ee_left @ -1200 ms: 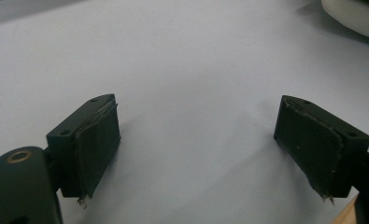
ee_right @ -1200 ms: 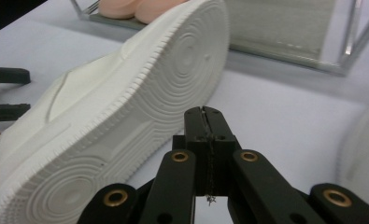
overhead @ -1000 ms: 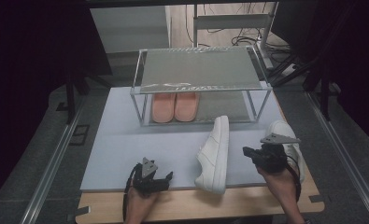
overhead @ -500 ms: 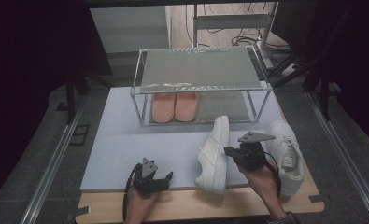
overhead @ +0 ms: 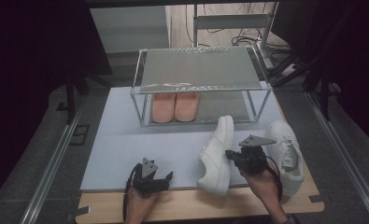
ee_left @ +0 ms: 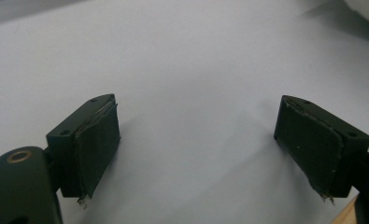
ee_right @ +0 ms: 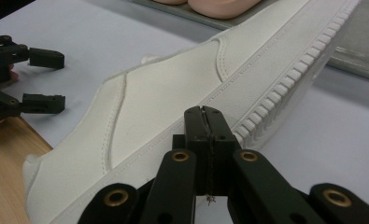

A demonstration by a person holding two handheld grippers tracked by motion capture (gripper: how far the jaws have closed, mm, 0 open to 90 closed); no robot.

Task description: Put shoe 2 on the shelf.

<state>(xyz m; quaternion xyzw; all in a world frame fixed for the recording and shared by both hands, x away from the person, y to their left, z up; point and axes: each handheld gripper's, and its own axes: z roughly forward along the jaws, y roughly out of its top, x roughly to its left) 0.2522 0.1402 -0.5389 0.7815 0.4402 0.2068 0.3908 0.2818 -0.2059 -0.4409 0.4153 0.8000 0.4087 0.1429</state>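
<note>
A white sneaker (overhead: 217, 151) lies tipped on its side on the pale mat, its toe toward the rack. Its ribbed sole edge faces my right gripper (overhead: 230, 155). In the right gripper view, my right gripper (ee_right: 205, 114) is shut with nothing between its jaws, and its tip sits at the sole edge of the sneaker (ee_right: 173, 93). A second white sneaker (overhead: 285, 151) stands upright just to the right of that hand. My left gripper (overhead: 163, 179) rests near the mat's front edge. In the left gripper view it (ee_left: 196, 126) is open over bare mat.
A metal-framed rack (overhead: 198, 65) stands at the back of the mat, with a pair of pink shoes (overhead: 175, 106) on its lower level. The pale mat (overhead: 126, 140) lies on a wooden table (overhead: 196, 205). Dark floor and rails flank both sides.
My right gripper has moved left, from above the upright sneaker to the sole of the tipped one. The left gripper and both sneakers have stayed put.
</note>
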